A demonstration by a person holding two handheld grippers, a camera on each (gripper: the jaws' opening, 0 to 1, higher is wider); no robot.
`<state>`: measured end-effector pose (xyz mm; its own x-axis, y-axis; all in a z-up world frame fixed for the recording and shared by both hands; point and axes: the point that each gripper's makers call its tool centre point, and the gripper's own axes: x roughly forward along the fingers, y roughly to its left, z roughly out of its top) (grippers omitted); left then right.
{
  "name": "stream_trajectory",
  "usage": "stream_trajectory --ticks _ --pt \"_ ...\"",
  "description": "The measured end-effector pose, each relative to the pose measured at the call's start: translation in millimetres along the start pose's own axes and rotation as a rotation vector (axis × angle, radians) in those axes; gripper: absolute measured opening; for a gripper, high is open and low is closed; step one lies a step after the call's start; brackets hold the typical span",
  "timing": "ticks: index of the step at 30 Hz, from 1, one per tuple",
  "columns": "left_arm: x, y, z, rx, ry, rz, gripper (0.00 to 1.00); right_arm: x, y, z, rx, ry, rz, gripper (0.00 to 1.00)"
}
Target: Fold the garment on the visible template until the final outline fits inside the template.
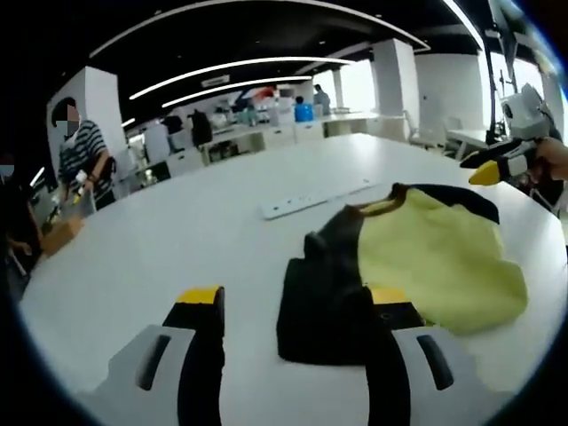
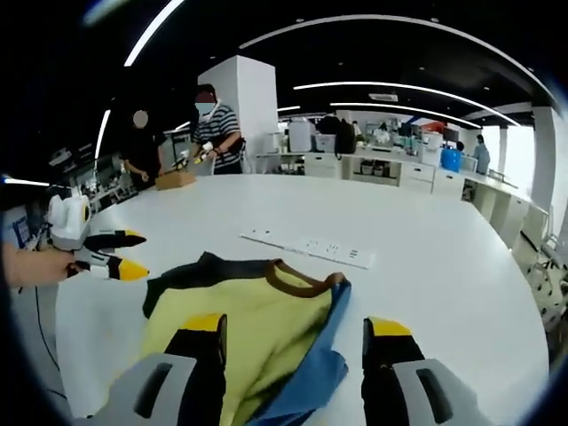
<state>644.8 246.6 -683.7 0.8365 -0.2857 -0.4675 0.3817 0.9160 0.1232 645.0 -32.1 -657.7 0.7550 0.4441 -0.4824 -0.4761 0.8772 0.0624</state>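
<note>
A yellow-green garment with a brown collar and dark sleeves lies crumpled on the white table. Its dark sleeve part is bunched just ahead of my left gripper, which is open, the right jaw overlapping that dark cloth. In the right gripper view the garment spreads under my right gripper, whose jaws stand wide open over the yellow body and a blue sleeve edge. The right gripper hovers beyond the garment's far side. The left gripper shows at the left, fingers apart.
A white power strip lies on the table beyond the garment. People stand at the table's far edge by a cardboard box. Desks and pillars fill the room behind.
</note>
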Motion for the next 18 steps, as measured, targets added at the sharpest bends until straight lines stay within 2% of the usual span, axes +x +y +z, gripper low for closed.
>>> stream_trajectory --ticks 6,9,14,18 --pt "-5 3.1 -26.9 0.011 0.069 0.027 0.5 -14 3 -16.2 -0.013 0.015 -0.014 0.51" --pt "-6 4.4 -32.4 0.024 0.08 0.038 0.47 -21 4 -26.2 0.005 0.029 -0.006 0.51" --pt "-4 4.2 -41.2 -0.029 0.094 0.032 0.43 -28 0 -42.4 0.003 0.049 -0.026 0.44" --pt "-1 0.8 -48.1 -0.079 0.105 0.024 0.37 -30 0 -56.7 0.037 0.058 -0.027 0.37"
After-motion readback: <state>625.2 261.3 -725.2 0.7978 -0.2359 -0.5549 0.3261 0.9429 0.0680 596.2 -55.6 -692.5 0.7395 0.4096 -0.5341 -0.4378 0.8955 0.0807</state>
